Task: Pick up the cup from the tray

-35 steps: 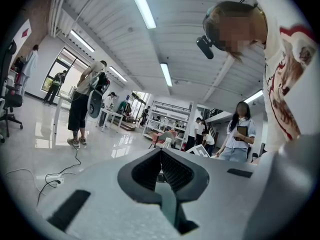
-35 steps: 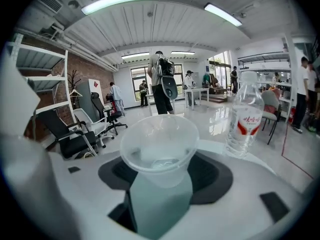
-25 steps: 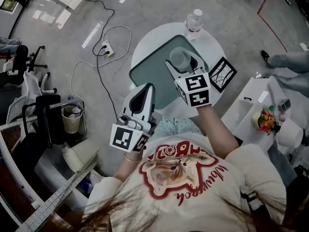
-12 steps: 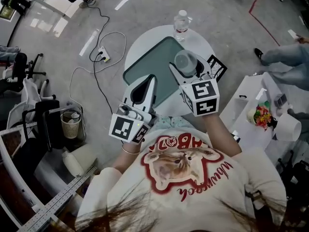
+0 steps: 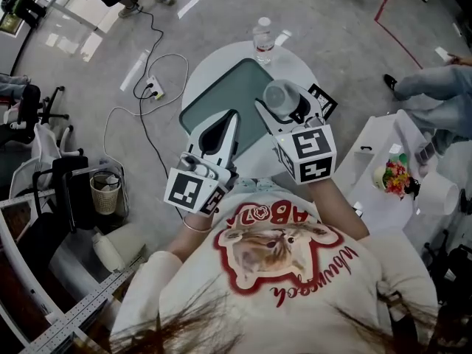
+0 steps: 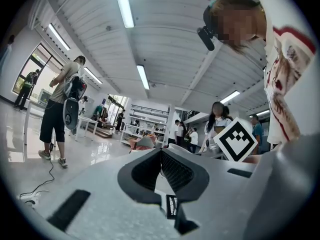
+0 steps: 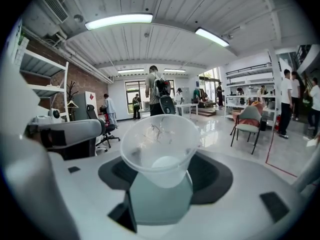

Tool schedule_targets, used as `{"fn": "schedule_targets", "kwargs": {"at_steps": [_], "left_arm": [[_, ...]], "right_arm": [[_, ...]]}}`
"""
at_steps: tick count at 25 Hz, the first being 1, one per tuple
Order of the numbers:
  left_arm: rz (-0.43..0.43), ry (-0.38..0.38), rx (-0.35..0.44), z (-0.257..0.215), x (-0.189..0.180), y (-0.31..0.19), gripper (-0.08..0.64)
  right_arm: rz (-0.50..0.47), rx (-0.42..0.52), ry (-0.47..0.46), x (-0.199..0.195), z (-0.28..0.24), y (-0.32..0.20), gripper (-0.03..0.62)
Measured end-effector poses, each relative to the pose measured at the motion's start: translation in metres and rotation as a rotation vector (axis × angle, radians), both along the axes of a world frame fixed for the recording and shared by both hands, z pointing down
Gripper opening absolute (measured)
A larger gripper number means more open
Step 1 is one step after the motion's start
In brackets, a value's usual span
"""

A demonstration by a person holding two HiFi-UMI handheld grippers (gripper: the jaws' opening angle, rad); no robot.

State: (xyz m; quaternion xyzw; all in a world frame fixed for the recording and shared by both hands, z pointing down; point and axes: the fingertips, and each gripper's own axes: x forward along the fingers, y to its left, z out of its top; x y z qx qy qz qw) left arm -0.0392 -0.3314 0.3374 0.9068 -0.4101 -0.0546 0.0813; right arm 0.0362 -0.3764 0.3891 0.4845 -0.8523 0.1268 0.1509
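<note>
A clear plastic cup (image 5: 279, 96) is held in the air with my right gripper (image 5: 284, 105) shut on it, above the right edge of the grey-green tray (image 5: 217, 98). In the right gripper view the cup (image 7: 159, 146) sits upright between the two jaws of the right gripper (image 7: 160, 171), mouth towards the camera and nothing inside; a patch of the tray (image 7: 160, 204) shows beneath it. My left gripper (image 5: 233, 119) hangs over the tray's near edge, shut and holding nothing. In the left gripper view the left gripper (image 6: 161, 153) has its tips touching.
The tray lies on a round white table (image 5: 295, 65). A water bottle (image 5: 263, 34) stands at the table's far edge and a black-and-white patterned card (image 5: 324, 100) lies at its right. A second white table (image 5: 383, 190) with a colourful bundle stands to the right. People walk about in the room.
My right gripper has lifted the cup clear of the tray and drawn it back towards the tray's right edge. The left gripper has risen a little, still shut.
</note>
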Motion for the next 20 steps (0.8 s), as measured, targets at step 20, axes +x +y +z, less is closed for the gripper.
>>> {"fn": "schedule_targets", "kwargs": {"at_steps": [20], "left_arm": [[-0.029, 0.002, -0.014, 0.014, 0.01, 0.03, 0.014]], "right_arm": [[-0.059, 0.037, -0.016, 0.003, -0.004, 0.032, 0.302]]}}
